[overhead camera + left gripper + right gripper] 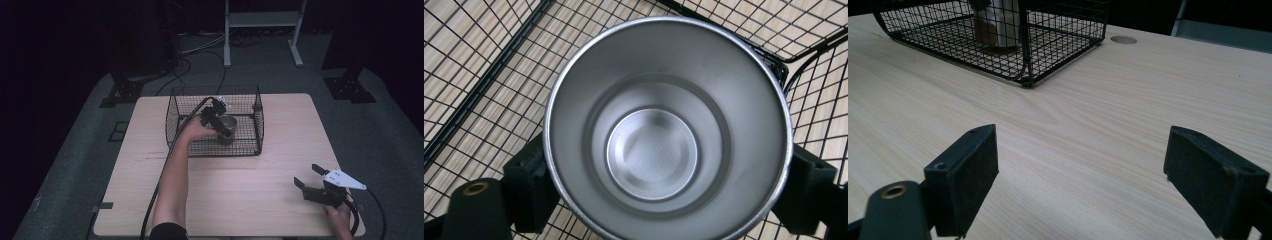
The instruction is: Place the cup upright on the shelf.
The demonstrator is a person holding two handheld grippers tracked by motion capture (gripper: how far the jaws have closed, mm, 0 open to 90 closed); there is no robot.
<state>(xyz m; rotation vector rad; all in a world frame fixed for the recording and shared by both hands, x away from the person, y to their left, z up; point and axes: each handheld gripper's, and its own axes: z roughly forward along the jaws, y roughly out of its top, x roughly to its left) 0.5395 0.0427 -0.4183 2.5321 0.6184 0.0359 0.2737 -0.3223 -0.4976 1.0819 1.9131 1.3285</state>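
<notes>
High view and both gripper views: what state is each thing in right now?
Metal cup: upright, empty, standing inside the basket.
Wire basket: open-topped, on the table, cup inside.
Left gripper: down in the basket, jaws either side of the cup; whether the pads still press cannot be told.
Right gripper: open, nothing between its jaws, low over the table.

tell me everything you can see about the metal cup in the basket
The metal cup is a round, brushed steel tumbler, empty, with a thin bright rim and a stepped inner wall narrowing to a flat circular bottom. It stands upright on the floor of the black wire basket, mouth up. The left gripper reaches down around it, one black jaw on each side of its wall; whether the pads press on it is unclear.
</notes>
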